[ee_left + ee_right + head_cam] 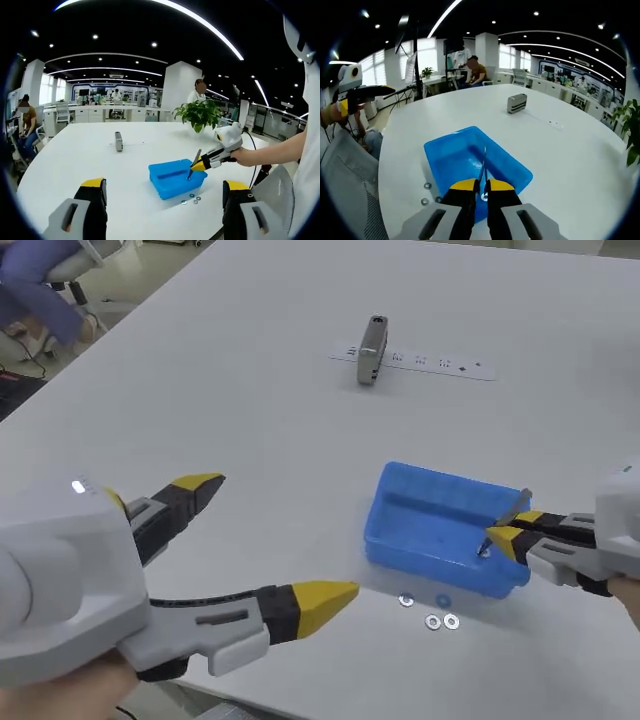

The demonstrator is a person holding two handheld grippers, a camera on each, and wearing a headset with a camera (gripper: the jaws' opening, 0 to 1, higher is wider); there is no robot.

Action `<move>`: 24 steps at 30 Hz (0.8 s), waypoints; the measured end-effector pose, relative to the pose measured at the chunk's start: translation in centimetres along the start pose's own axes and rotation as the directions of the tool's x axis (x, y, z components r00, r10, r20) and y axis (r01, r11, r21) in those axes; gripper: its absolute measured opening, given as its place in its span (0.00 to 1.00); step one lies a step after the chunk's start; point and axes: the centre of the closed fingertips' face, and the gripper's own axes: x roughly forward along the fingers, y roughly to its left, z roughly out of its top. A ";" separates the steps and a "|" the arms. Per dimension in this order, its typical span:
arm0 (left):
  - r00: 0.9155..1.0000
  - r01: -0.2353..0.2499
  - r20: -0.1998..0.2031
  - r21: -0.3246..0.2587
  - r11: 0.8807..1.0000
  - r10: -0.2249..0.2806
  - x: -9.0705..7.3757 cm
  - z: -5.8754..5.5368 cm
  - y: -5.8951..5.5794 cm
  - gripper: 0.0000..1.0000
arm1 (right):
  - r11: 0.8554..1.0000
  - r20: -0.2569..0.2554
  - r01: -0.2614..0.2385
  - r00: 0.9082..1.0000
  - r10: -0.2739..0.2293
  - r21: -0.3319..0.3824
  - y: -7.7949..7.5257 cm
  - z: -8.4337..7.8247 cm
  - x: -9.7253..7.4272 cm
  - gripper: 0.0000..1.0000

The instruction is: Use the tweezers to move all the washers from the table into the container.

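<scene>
Counting the washers first: about four small round metal washers (433,622) lying on the white table (250,420), bunched close together just outside the near wall of the blue plastic container (430,565). Looks bare and blue inside the container, though too small to say for sure that no washer sits in there yet. Holding a thin grey pair of metal tweezers (512,511) in the right gripper (483,185), yellow-tipped jaws squeezed almost together on the back end of the tweezers, pointy end hanging over the inside of the container near its right end. Cannot tell whether a washer is pinched at that pointy end. Hovering off to the left of the container with the left gripper (290,535), yellow-tipped jaws spread wide apart and gripping nothing at all. Judging from all this, most of the job left to do: every washer beside the container to be picked up with the tweezers and dropped in, one by one. Probably fiddly too, with such flat and tiny rings on such a smooth top. Well beyond the far side of the container, a small grey box (372,348) on a white strip, no part of the job.
</scene>
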 end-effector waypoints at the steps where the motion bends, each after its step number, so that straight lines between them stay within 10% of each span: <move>1: 1.000 -0.001 0.000 0.000 1.000 0.001 0.0 0.0 0.0 0.99 | 1.000 0.006 0.002 1.000 -0.002 0.004 0.0 0.1 -0.1 0.04; 15: 1.000 0.020 -0.016 0.006 1.000 -0.020 0.2 -0.4 -0.5 0.95 | 0.993 0.007 -0.040 0.999 0.041 -0.108 2.5 2.2 -3.2 0.01; 17: 1.000 0.024 -0.020 0.012 1.000 -0.024 0.2 -0.5 -0.6 0.95 | 0.986 -0.018 -0.108 0.994 0.106 -0.125 3.6 2.6 -4.0 0.01; 22: 0.999 0.038 -0.028 0.012 0.999 -0.038 0.2 -0.8 -1.0 0.92 | 0.946 -0.190 -0.284 0.948 0.253 -0.156 6.1 1.0 -5.1 0.01; 24: 0.998 0.044 -0.034 0.009 0.999 -0.044 0.2 -1.0 -1.3 0.91 | 0.914 -0.308 -0.357 0.906 0.289 -0.191 7.1 -0.7 -5.3 0.01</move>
